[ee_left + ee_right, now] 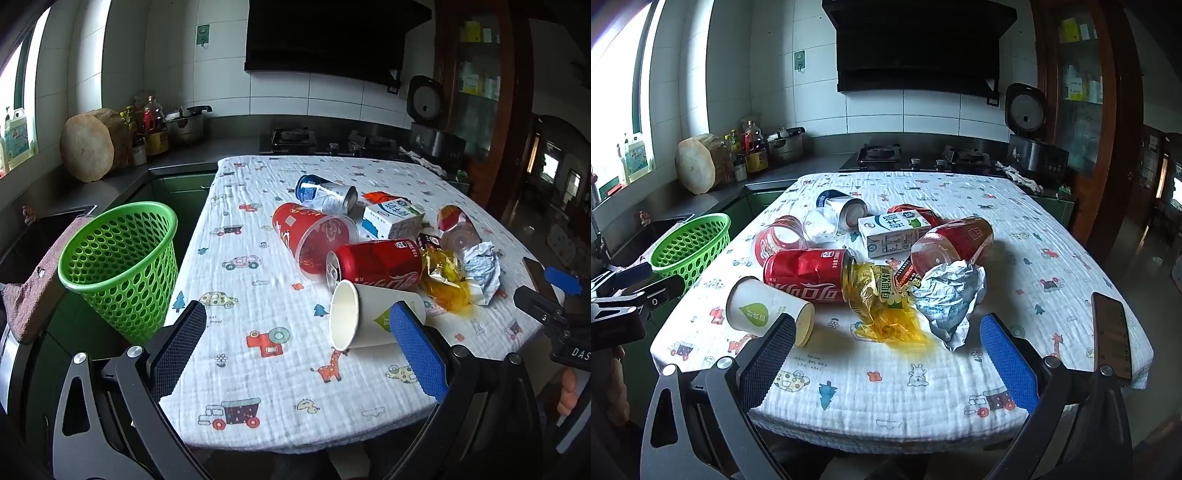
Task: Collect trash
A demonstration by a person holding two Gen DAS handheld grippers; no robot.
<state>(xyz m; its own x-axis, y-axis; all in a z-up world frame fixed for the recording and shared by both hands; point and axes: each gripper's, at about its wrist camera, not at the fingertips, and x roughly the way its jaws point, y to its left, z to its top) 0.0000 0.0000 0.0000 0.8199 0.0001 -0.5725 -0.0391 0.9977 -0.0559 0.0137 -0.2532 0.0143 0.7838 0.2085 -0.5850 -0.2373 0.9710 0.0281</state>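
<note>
Closest to my left gripper (295,347), jaws spread wide and holding nothing, lies the white paper cup with a green leaf logo (369,315), tipped on its side, mouth toward me, touching the dented red cola can (373,264) behind it. My right gripper (886,354) is just as wide and holds nothing, facing the crumpled silver foil wrapper (947,295) and the yellow crinkled snack bag (886,299). Behind them I see a white-and-green milk carton (892,230), a blue-and-silver can (325,194) and a red-printed clear plastic cup (314,236), all lying down. Off the table's left edge stands the green perforated plastic basket (122,266).
</note>
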